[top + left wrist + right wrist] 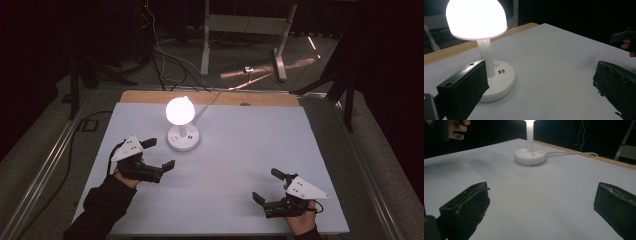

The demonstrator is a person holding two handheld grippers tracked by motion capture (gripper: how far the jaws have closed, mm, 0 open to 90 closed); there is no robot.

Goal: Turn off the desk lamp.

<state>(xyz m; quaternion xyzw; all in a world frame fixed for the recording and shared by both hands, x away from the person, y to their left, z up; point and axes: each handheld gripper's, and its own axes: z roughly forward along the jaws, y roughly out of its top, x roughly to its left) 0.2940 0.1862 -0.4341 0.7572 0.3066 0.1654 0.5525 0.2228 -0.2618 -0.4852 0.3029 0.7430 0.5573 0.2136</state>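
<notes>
A small white lamp (181, 122) stands lit on the white table (240, 150), with a glowing dome shade (476, 18) and a round base (499, 83) that has a blue-lit button and ports. Its white cable (571, 152) runs off toward the table's far edge. My left gripper (159, 153) is open, just left of and in front of the lamp base, nothing between its jaws. My right gripper (269, 185) is open near the front right of the table, jaws wide apart and holding nothing, facing the lamp base (530, 156) from a distance.
A wooden strip (210, 97) borders the table's far edge. Beyond it, on the dark floor, stand a white metal frame (245, 35) and several cables (160, 60). Metal rails (45, 165) run along both sides of the table.
</notes>
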